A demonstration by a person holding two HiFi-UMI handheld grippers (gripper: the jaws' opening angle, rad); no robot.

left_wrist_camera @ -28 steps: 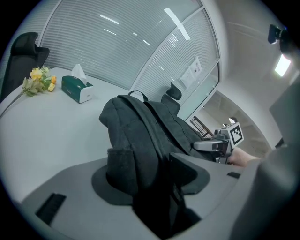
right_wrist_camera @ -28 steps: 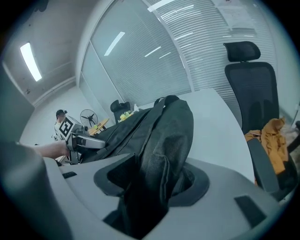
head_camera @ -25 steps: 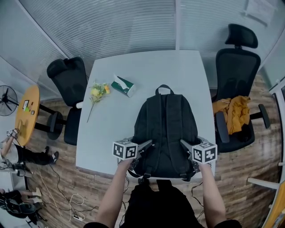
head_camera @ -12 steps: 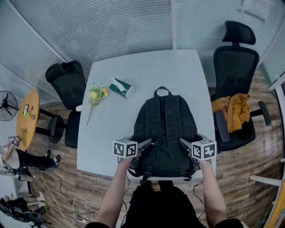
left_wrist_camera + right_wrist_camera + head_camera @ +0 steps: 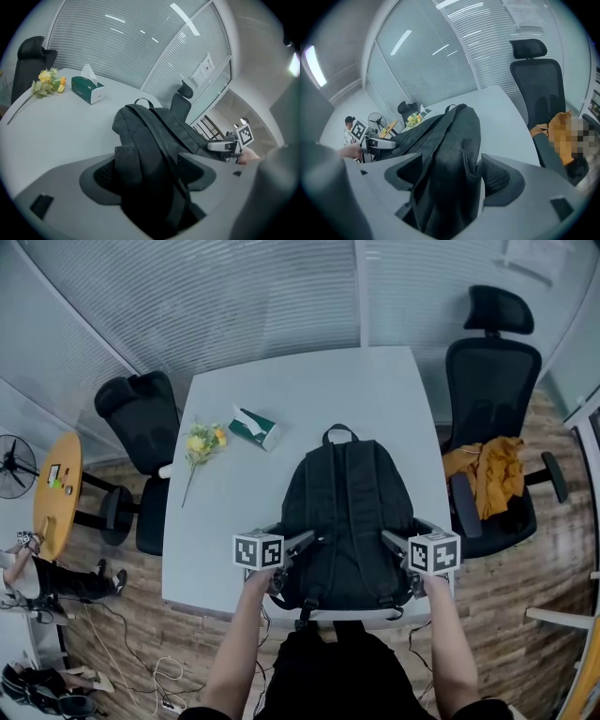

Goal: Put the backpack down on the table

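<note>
A black backpack (image 5: 347, 521) lies flat on the white table (image 5: 309, 381), straps up, its handle pointing to the far side. My left gripper (image 5: 300, 542) is at its lower left side and my right gripper (image 5: 392, 542) at its lower right. In the left gripper view the jaws of the left gripper (image 5: 150, 174) are opening, with a loose fold of backpack fabric (image 5: 140, 154) between them. The right gripper (image 5: 451, 174) is opening as well, with slack fabric (image 5: 450, 154) hanging between its pads. Neither pair of pads squeezes the fabric.
A green tissue box (image 5: 254, 427) and yellow flowers (image 5: 202, 440) lie on the table's left part. A black chair (image 5: 141, 413) stands at the left. Another chair (image 5: 489, 371) at the right carries an orange cloth (image 5: 492, 472). A round wooden side table (image 5: 54, 482) and a fan (image 5: 14, 452) are far left.
Both grippers' jaws have spread apart and come off the backpack's sides. The hands have stayed nearly in place, and the backpack rests still on the table.
</note>
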